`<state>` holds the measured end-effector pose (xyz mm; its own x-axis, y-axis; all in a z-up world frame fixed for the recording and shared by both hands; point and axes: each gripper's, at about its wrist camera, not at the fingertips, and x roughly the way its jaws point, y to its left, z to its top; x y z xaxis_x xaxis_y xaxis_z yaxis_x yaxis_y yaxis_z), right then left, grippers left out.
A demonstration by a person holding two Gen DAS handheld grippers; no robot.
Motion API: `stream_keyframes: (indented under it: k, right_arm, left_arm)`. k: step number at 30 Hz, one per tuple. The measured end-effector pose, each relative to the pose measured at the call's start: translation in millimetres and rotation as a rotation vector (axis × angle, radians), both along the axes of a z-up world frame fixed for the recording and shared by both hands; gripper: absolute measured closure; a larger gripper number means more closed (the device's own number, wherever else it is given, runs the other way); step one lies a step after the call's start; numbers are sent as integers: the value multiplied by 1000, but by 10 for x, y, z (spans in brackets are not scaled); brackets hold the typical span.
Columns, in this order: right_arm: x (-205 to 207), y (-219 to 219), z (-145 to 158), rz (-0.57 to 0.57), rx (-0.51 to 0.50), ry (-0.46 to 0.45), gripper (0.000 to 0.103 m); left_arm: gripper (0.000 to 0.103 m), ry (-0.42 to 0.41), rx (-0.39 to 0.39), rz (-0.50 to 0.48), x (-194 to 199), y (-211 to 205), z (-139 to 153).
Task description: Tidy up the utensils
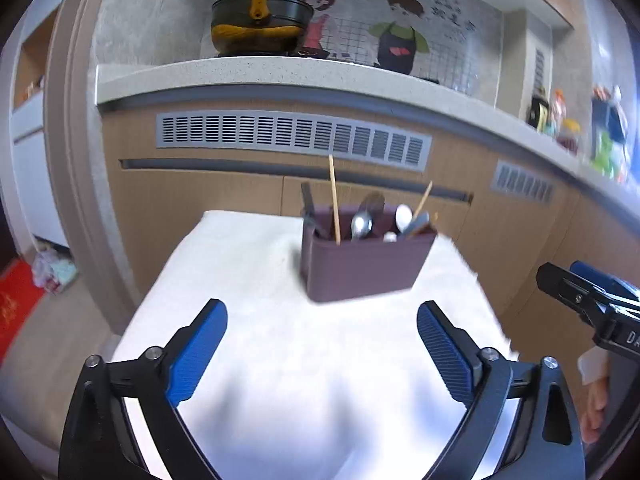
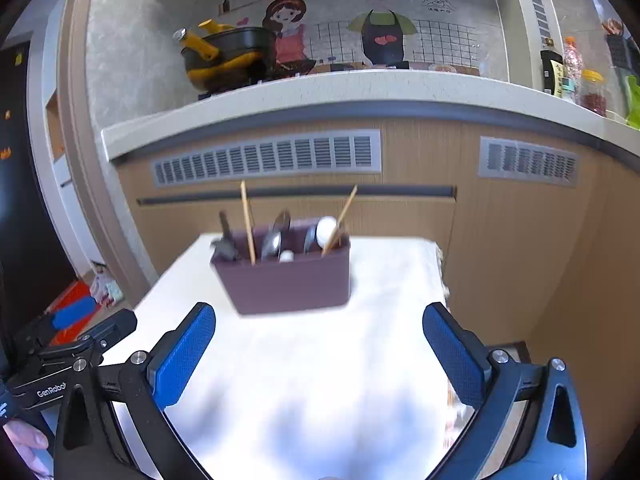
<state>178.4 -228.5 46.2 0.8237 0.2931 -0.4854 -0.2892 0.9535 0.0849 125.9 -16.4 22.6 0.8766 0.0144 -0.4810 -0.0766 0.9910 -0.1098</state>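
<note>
Both views are smeared by motion, so the contents of the utensil holder (image 1: pixel 366 264) are hard to separate. The holder is a dark plum, box-shaped container standing upright toward the far end of a table covered in white cloth (image 1: pixel 248 280), and its far rim and inner dividers are blurred. The lower parts of everything in it are hidden behind its front wall.

Two light wooden chopsticks can be made out: one (image 1: pixel 334 200) stands nearly upright left of the middle, the other (image 1: pixel 424 200) leans to the right. Between them are metal spoons (image 1: pixel 362 224) and at least one white spoon (image 1: pixel 403 216), though their exact number cannot be told. A dark utensil (image 1: pixel 308 200) sticks up at the holder's left end; what kind it is cannot be told.

The left gripper (image 1: pixel 322 340) hangs over the near part of the cloth with its blue pads spread wide and nothing between them. The right gripper (image 2: pixel 319 344) is likewise released, jaws wide apart and empty, well short of the holder. Each gripper shows only partly at the edge of the other's view, cut off by the frame.

Beyond the table runs a wood-fronted counter (image 2: pixel 360 88) with grey vent grilles; on it sits a black and yellow pot (image 2: pixel 228 56), and bottles (image 2: pixel 572 68) stand at the far right.
</note>
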Motion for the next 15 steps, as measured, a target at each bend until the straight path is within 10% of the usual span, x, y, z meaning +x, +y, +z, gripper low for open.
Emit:
stream_keyframes:
  k: [15]
  right_arm:
    - [-725,-53,-231,-74,-87,-54,0]
  left_arm:
    - [0,1,66,-23,-613,-218,-62]
